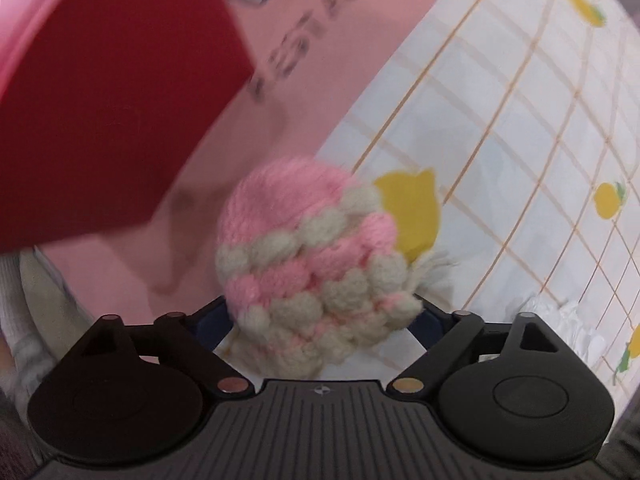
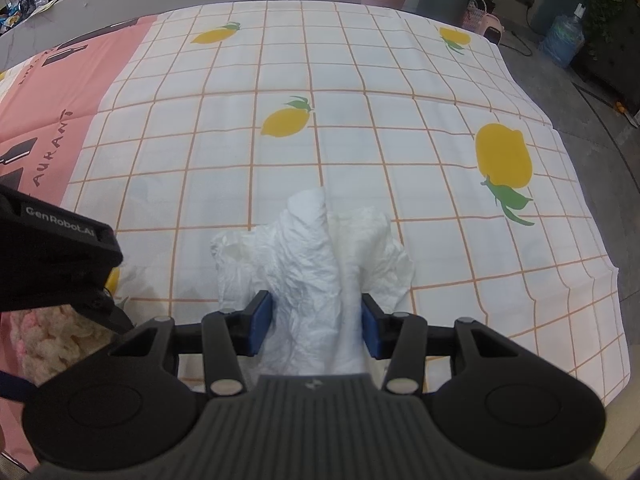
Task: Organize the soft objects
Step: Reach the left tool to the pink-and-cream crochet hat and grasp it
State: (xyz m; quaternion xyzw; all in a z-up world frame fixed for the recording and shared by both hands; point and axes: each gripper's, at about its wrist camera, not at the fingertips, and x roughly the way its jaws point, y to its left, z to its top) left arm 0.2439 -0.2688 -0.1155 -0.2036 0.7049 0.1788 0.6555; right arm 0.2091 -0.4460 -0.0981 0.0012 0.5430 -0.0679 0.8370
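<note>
lemon tablecloth [image 2: 360,92], upright knit hat [image 1: 308,264]

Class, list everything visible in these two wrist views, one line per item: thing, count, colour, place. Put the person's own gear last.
knitted yarn ball: one, pink and cream, between the left gripper's fingers
crumpled white cloth: one, white, between the right gripper's fingers
red container: one, red with pink rim, upper left of left view
lemon tablecloth: one, white, orange grid, yellow lemons, covering the table
pink printed sheet: one, pink, dark lettering, left of tablecloth
water jug: one, blue, floor beyond table
left gripper: one, black
right gripper: one, black, blue pads
</note>
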